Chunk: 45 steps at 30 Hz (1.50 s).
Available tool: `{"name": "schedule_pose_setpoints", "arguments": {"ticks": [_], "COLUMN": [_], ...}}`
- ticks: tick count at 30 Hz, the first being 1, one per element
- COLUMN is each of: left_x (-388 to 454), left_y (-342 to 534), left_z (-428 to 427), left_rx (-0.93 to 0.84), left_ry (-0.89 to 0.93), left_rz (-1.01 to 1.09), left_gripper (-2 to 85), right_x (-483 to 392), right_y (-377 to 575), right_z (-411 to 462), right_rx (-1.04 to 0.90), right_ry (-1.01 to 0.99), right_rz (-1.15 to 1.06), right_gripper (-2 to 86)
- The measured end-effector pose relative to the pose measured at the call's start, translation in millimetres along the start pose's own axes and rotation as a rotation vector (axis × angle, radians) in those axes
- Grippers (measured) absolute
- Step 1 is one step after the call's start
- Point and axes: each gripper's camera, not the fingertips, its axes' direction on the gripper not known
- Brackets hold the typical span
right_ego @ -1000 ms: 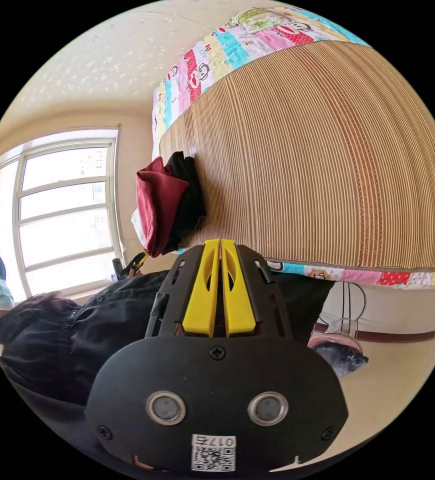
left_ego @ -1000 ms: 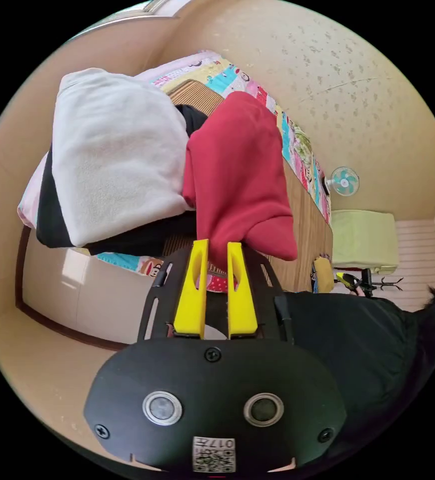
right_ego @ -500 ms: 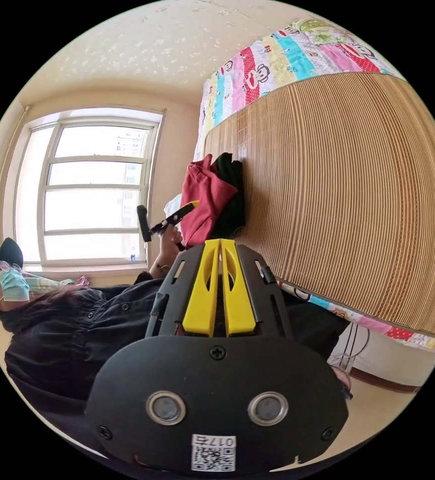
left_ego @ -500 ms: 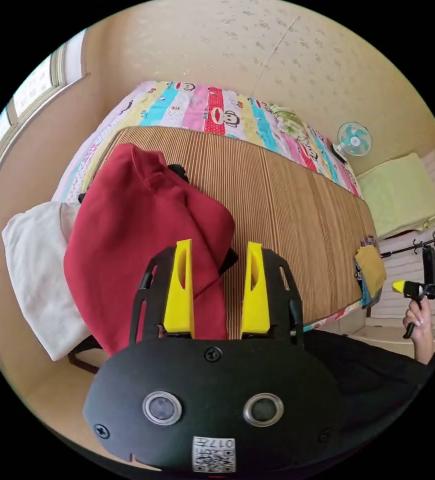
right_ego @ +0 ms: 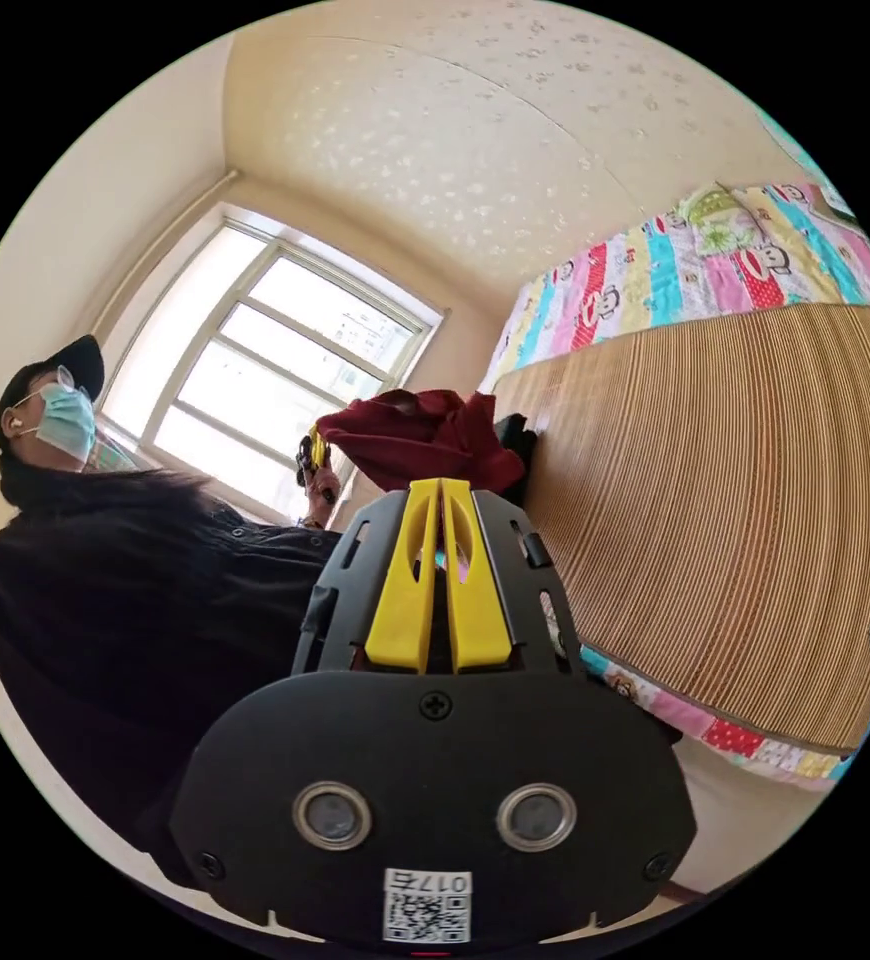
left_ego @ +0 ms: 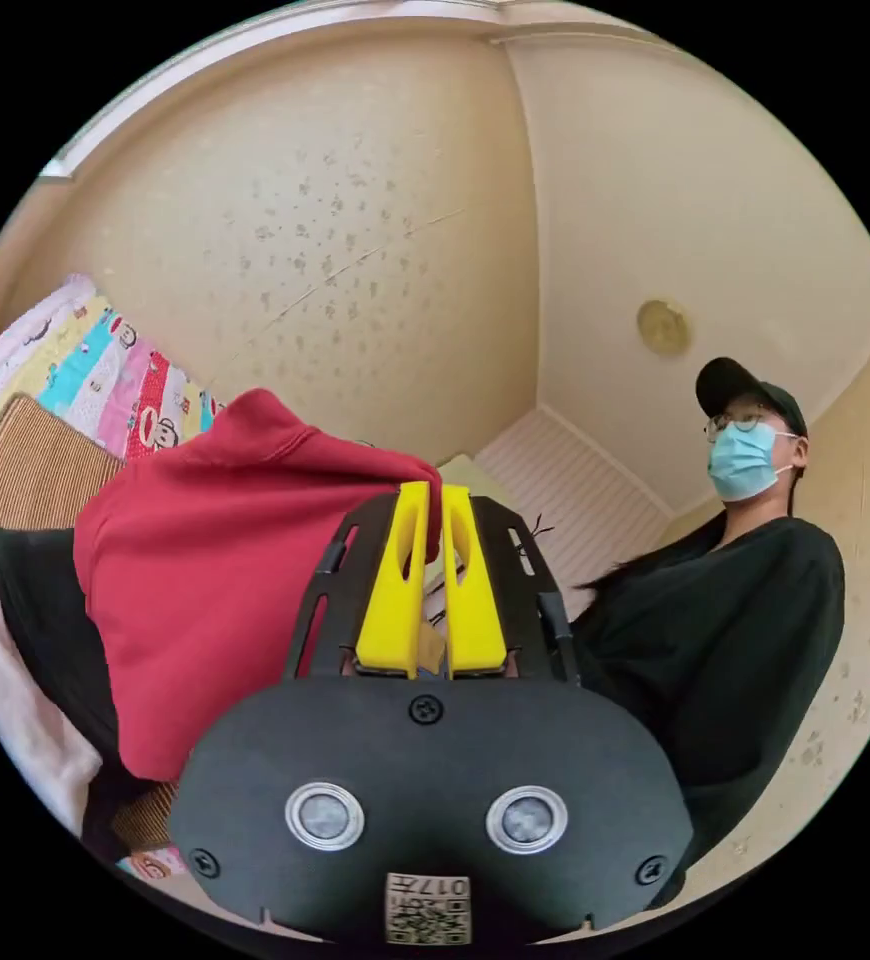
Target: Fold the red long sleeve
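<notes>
Lifted since 0.5 s ago — left hand-held gripper (left_ego: 434, 500) pinching red long sleeve (left_ego: 215, 560); right hand-held gripper (right_ego: 440, 490) closed, empty.

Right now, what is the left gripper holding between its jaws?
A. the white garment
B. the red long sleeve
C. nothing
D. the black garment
B: in the left gripper view, the left gripper has both yellow jaws closed on an edge of the red long sleeve.

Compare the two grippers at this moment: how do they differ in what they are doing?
The left gripper has its jaws pinched on the red long sleeve, lifting an edge; the right gripper has its jaws shut on nothing. The left is at the clothes pile; the right hangs apart, beside the bamboo mat. Both have yellow jaws.
</notes>
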Motion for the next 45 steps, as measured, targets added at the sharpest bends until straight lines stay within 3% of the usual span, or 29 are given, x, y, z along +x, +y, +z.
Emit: {"name": "schedule_pose_setpoints", "arguments": {"ticks": [2, 4, 5, 8, 10, 13, 16, 20, 22, 26, 28, 34, 36, 41, 45], "left_x": [51, 109, 118, 132, 128, 130, 149, 174, 186, 193, 200, 260, 278, 288, 279], "left_y": [-19, -32, -34, -48, -48, -37, -22, -12, -15, -29, -36, -6, 3, -33, -105], "left_z": [7, 29, 36, 87, 131, 182, 228, 254, 258, 224, 180, 116, 123, 152, 216], "left_rx": [-0.077, -0.113, -0.099, -0.077, -0.037, 0.006, -0.053, -0.093, -0.147, -0.144, -0.111, -0.015, 0.027, 0.147, 0.115], "left_ry": [0.103, 0.358, 0.42, 0.71, 1.014, 1.28, 1.366, 1.419, 1.359, 1.122, 0.829, 0.144, 0.065, 0.113, -0.142], "left_rz": [0.223, 0.503, 0.544, 0.498, 0.449, 0.373, 0.303, 0.285, 0.293, 0.319, 0.347, 0.465, 0.479, 0.404, 0.382], "left_gripper": [0.6, 0.7, 0.7, 0.7, 0.7, 0.4, 0.5, 0.7, 0.7, 0.6, 0.4, 0.0, -0.3, -0.7, -0.6], "right_x": [-12, -34, -40, -80, -108, -119, -123, -139, -148, -177, -215, -316, -341, -392, -391], "right_y": [0, -8, -11, -23, -26, -28, -21, -7, -9, -13, -8, -3, -9, -69, -190], "right_z": [-9, -8, -5, 24, 55, 91, 114, 135, 112, 36, -10, -61, -74, -115, -112], "right_rx": [0.042, 0.054, 0.048, -0.021, -0.091, -0.171, -0.206, -0.231, -0.085, 0.211, 0.335, 0.401, 0.439, 0.425, 0.243], "right_ry": [-0.033, -0.067, -0.077, -0.121, -0.084, -0.073, -0.198, -0.128, -0.082, 0.126, 0.175, 0.319, 0.392, 0.428, 0.615], "right_rz": [-0.092, -0.217, -0.25, -0.437, -0.544, -0.545, -0.523, -0.566, -0.537, -0.479, -0.552, -0.792, -0.816, -0.89, -0.803], "right_gripper": [4.4, 7.9, 9.0, 13.7, 15.2, 15.8, 15.7, 10.4, 6.0, 5.6, 5.6, 5.3, 5.3, 5.1, 5.0]}}
